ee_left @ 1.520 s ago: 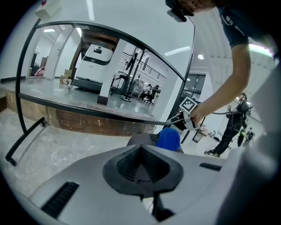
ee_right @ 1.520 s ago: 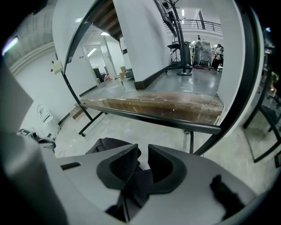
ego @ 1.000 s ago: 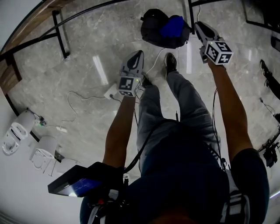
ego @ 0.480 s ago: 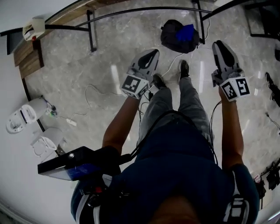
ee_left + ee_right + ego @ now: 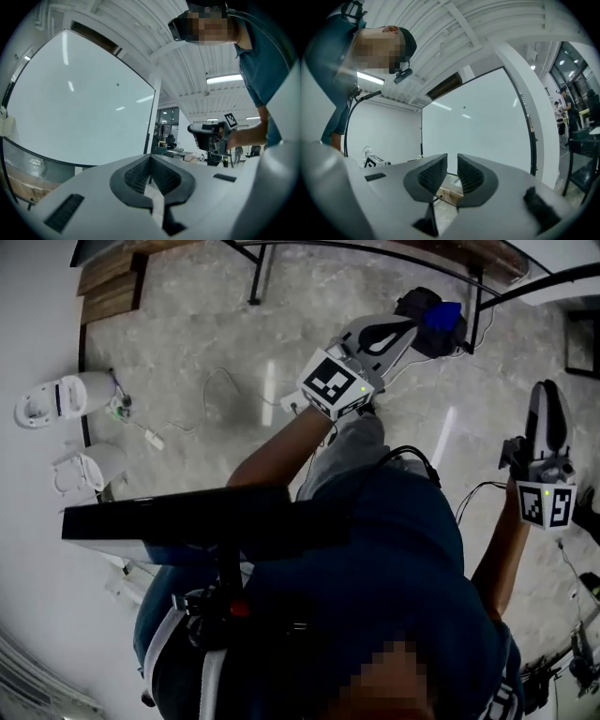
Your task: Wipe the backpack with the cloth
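A black backpack (image 5: 415,307) lies on the marble floor at the top right of the head view, with a blue cloth (image 5: 443,315) on top of it. Both grippers are held up high and point level, far above the backpack. My left gripper (image 5: 405,329) overlaps the backpack in the head view; in the left gripper view its jaws (image 5: 150,171) are shut, pads together, with nothing in them. My right gripper (image 5: 548,395) is off to the right, and the right gripper view (image 5: 452,171) shows a narrow empty gap between its pads. It also shows ahead in the left gripper view (image 5: 206,136).
A large whiteboard (image 5: 79,112) on a black frame (image 5: 375,254) stands ahead. White devices (image 5: 56,399) and a cable (image 5: 225,381) lie on the floor at left. A black flat device (image 5: 178,521) hangs at the person's chest. Desks and people show far behind.
Both grippers have risen from low near the floor to up by the head and now point level. The backpack has shifted to the top right of the head view and looks smaller.
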